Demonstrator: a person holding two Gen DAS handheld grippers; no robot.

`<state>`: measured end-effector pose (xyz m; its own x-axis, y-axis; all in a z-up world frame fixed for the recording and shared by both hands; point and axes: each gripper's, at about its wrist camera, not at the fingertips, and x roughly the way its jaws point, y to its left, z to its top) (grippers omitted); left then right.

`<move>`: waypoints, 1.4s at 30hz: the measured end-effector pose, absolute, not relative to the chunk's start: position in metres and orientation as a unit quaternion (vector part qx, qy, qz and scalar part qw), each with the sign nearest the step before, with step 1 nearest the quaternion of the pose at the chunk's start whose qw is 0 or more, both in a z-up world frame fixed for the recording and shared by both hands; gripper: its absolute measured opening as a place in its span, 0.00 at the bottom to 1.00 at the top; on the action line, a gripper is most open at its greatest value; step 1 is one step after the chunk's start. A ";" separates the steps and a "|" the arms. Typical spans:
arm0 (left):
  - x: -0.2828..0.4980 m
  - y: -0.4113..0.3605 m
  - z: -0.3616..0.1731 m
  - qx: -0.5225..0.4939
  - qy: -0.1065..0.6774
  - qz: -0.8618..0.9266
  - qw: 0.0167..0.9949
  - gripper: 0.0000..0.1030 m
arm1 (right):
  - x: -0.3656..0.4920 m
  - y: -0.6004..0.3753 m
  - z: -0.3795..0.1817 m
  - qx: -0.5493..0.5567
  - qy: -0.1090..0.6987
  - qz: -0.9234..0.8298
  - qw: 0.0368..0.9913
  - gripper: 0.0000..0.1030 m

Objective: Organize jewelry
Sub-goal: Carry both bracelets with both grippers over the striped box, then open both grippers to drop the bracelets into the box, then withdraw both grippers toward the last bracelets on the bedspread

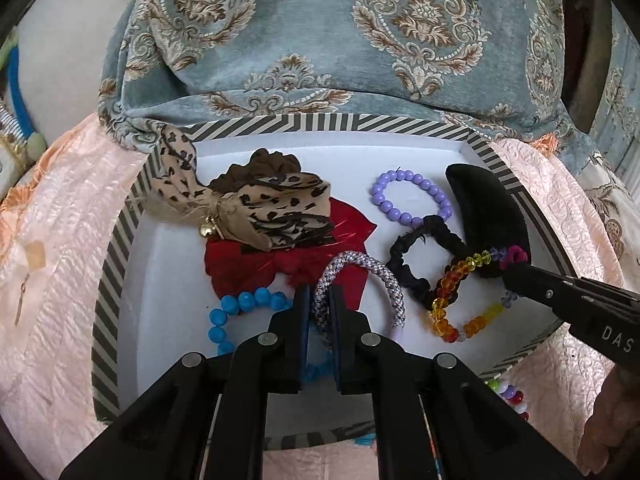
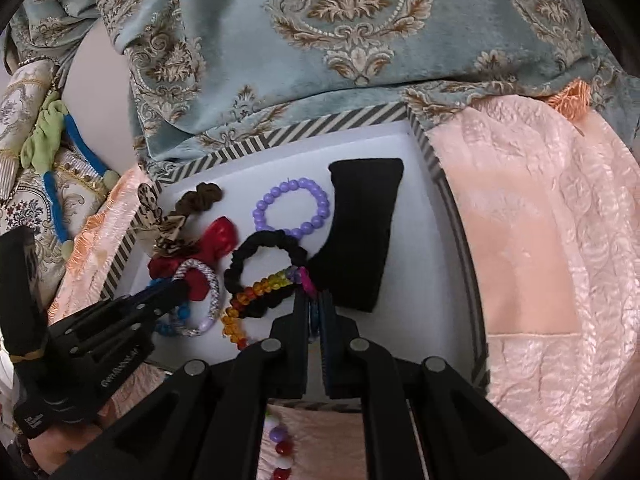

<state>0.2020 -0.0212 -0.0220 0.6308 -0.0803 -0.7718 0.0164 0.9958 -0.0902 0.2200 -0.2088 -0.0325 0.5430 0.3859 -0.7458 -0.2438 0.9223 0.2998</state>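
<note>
Left gripper jaws are clamping the woven grey-white bangle inside the striped-rim tray. Right gripper jaws are pinching the rainbow bead bracelet at its pink end, beside the black velvet pad, over the black scrunchie.

Both wrist cameras look steeply down and forward along their own jaws from close above the striped-rimmed tray, the left from its near-left side, the right from its near-right, sharing the tray's white floor and patterned cushion behind.
</note>
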 end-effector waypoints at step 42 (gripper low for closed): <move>0.105 -0.043 -0.037 -0.042 0.456 -0.065 0.887 0.12 | 0.115 -0.215 -0.022 0.025 0.416 0.200 0.887 0.29</move>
